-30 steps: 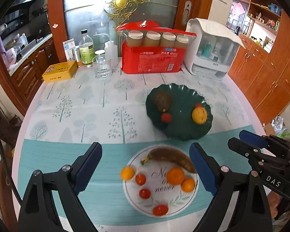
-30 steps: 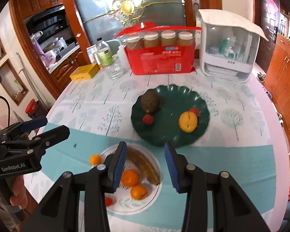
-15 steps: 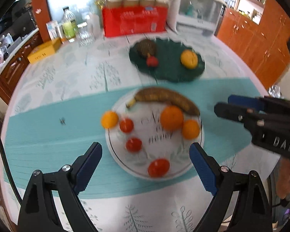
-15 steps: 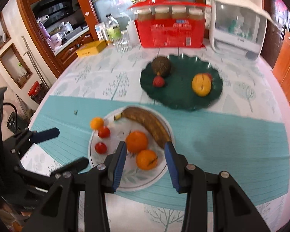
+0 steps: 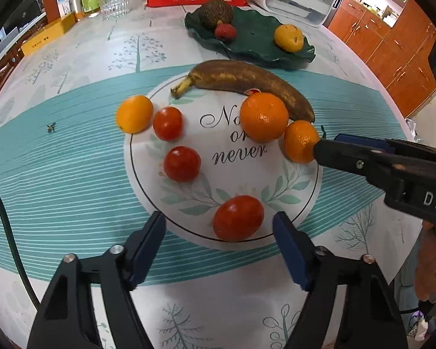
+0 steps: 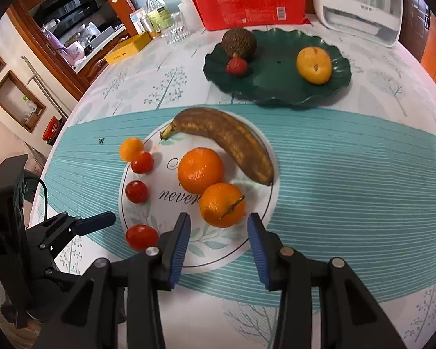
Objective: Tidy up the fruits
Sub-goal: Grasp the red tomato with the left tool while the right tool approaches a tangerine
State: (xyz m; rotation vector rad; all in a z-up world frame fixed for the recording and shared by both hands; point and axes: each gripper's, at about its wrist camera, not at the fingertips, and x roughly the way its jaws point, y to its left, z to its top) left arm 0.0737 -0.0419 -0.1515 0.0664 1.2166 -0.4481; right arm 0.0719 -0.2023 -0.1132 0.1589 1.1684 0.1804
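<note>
A white plate (image 5: 232, 180) holds a brown banana (image 5: 247, 84), two oranges and three tomatoes. A small orange fruit (image 5: 134, 114) lies just off its left rim. My left gripper (image 5: 218, 224) points down at the near rim. Its jaws are closing, with the nearest tomato (image 5: 237, 218) between the tips and untouched. My right gripper (image 6: 218, 221) stands open at a narrow gap, with the smaller orange (image 6: 222, 205) just ahead of its tips. The larger orange (image 6: 200, 170) sits behind it. Farther back, a dark green plate (image 6: 276, 72) carries a brown spiky fruit, a red fruit and a yellow fruit.
At the table's far edge stand a red package (image 6: 253, 0), a white dispenser box (image 6: 360, 8), a glass (image 5: 113, 3), bottles and a yellow box (image 6: 128, 48). The two grippers are close together over the white plate. Wooden cabinets lie beyond the table on the right.
Both grippers have dropped toward the white plate, so the fruit fills more of each view. The left jaws have narrowed around the near tomato. The right jaws kept their gap.
</note>
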